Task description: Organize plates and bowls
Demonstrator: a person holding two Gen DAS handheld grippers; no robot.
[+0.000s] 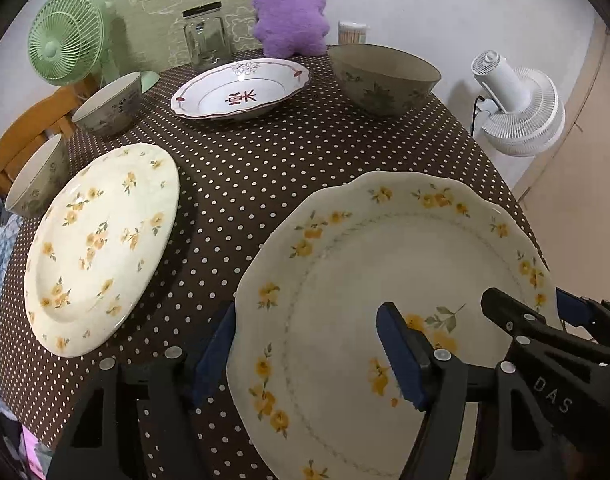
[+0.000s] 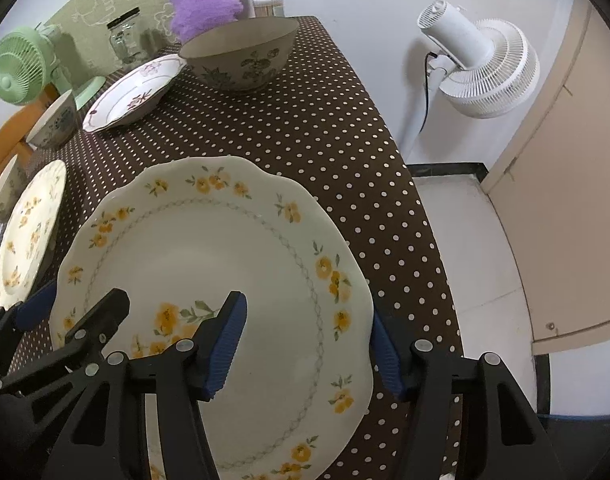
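A large scalloped plate with yellow flowers (image 1: 385, 280) (image 2: 225, 256) is at the near edge of the polka-dot table (image 1: 265, 168). My left gripper (image 1: 309, 356) is open, one finger under the plate's left rim and one above it. My right gripper (image 2: 309, 348) is open and straddles the right rim the same way. A round yellow-flower plate (image 1: 105, 244) (image 2: 29, 232) lies to the left. A white red-patterned dish (image 1: 241, 88) (image 2: 133, 92) and a large grey bowl (image 1: 385, 80) (image 2: 241, 54) sit farther back. Two small bowls (image 1: 109, 104) (image 1: 37, 176) stand at the left.
A glass jar (image 1: 207, 36), a purple plush toy (image 1: 291, 14), a toothpick holder (image 1: 353, 32) and a green fan (image 1: 67, 36) stand at the back. A white fan (image 2: 477, 64) stands on the floor right of the table. A wooden chair (image 1: 29, 132) is at the left.
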